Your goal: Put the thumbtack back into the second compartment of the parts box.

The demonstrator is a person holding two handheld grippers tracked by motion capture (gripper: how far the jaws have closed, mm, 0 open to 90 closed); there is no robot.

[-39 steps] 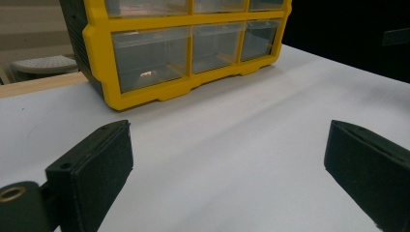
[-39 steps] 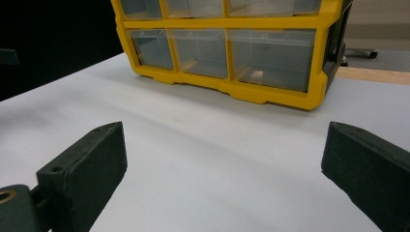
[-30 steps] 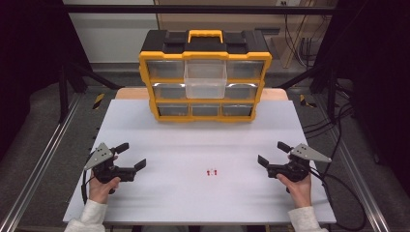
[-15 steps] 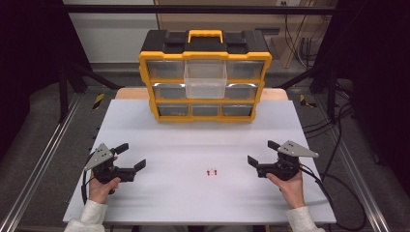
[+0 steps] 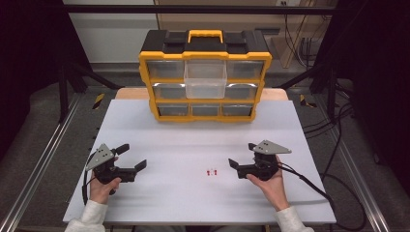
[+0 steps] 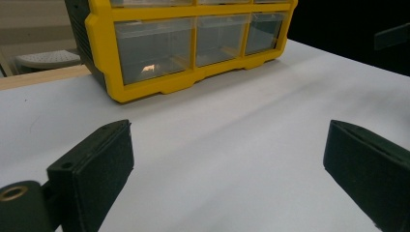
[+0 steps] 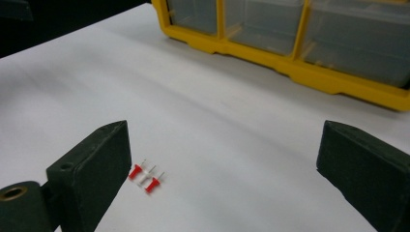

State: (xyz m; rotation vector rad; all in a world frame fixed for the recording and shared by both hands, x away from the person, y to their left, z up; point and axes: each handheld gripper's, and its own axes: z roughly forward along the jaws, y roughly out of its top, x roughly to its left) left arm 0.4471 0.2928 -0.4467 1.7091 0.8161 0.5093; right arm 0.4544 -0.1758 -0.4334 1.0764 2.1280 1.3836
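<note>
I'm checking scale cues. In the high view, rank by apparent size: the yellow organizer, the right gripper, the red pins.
1. yellow organizer, by far the largest.
2. right gripper, open, much smaller.
3. red pins, tiny specks on the table.

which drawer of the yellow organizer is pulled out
The top-row middle drawer of the yellow organizer. Its clear front juts forward and hangs down over the middle row, while the other drawers sit flush in the frame.

Bare table (image 5: 300, 130) lies open around the red pins (image 5: 212, 171); the organizer (image 5: 205, 77) blocks the far edge.
</note>
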